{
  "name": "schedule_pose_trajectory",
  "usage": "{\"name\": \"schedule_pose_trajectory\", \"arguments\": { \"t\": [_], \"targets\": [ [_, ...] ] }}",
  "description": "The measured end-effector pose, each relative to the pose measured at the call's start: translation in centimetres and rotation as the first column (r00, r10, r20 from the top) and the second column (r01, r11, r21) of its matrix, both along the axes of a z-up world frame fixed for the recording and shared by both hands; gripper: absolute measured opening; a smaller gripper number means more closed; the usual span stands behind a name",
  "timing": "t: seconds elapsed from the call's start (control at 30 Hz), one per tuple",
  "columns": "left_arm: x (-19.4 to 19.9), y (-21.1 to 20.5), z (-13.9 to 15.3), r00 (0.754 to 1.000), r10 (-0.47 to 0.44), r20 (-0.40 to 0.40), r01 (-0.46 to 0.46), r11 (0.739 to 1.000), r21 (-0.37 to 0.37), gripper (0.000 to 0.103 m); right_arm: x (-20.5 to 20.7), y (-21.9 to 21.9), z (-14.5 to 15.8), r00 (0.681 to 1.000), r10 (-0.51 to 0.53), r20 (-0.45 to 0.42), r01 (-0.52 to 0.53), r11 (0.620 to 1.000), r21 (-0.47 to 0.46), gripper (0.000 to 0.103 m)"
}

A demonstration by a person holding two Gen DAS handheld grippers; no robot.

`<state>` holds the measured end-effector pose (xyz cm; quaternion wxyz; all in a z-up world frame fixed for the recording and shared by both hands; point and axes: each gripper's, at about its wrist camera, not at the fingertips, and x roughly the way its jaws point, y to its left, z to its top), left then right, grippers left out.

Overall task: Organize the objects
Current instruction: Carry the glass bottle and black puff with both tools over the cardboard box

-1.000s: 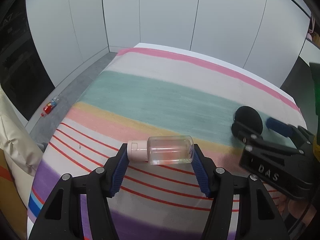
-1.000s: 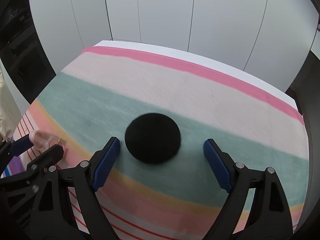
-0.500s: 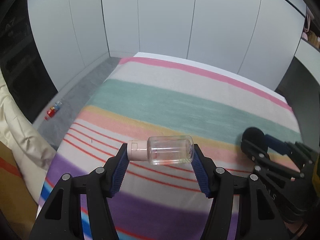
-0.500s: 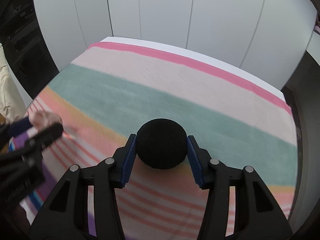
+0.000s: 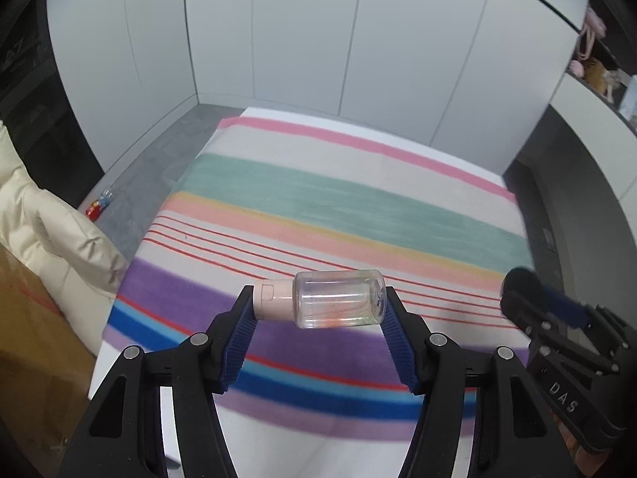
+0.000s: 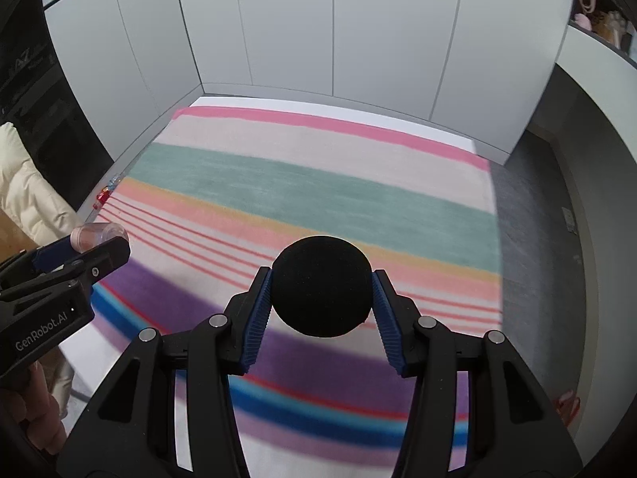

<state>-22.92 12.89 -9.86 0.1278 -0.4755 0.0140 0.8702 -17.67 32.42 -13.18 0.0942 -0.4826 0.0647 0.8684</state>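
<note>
Lying crosswise between fingers [image 5: 392, 332], clear bottle [image 5: 338, 298], cap leftward

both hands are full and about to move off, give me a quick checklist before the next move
1. Clear bottle clamped end to end by the left gripper: ok.
2. Bottle cap on: ok.
3. Black ball squeezed between the right gripper fingers: ok.
4. Both items lifted off the striped blanket: ok.
5. Grippers apart from each other: ok.
6. Where the items should go: cannot tell, no bin or tray in view.
</note>
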Motion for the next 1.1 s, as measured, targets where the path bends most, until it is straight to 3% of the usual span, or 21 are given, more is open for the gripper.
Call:
{"name": "schedule_pose_trajectory", "arguments": {
  "t": [0.33, 0.47, 0.57, 0.73, 0.87, 1.1],
  "targets": [
    [7.0, -0.6, 6.7, 0.995, -0.073, -0.072, 0.076, 0.997, 0.033, 0.062, 7.7, -1.3, 8.1, 0.999, -0.007, -0.037, 0.007, 1.000, 0.001, 0.052],
    [9.7, -1.1, 8.6, 0.990, -0.108, -0.096, 0.111, 0.993, 0.031, 0.062, 10.5, -2.3, 10.0, 0.998, 0.025, -0.063, -0.024, 1.000, 0.017, 0.052],
    [11.4, -1.9, 9.6, 0.988, -0.095, -0.120, 0.099, 0.995, 0.032, 0.062, 12.6, -2.6, 11.1, 0.994, 0.035, -0.099, -0.038, 0.999, -0.024, 0.052],
    [12.2, -3.7, 10.5, 0.993, -0.075, -0.094, 0.085, 0.991, 0.108, 0.062, 14.3, -3.2, 11.9, 0.990, 0.040, -0.133, -0.044, 0.999, -0.026, 0.052],
    [12.3, -3.8, 11.2, 0.985, -0.072, -0.154, 0.084, 0.994, 0.071, 0.062, 13.7, -3.8, 11.5, 0.988, 0.058, -0.145, -0.059, 0.998, -0.003, 0.052],
    [11.3, -4.3, 10.5, 0.989, -0.055, -0.135, 0.068, 0.994, 0.089, 0.062, 12.4, -3.1, 9.7, 0.994, 0.034, -0.108, -0.043, 0.996, -0.079, 0.052]
  ]
}}
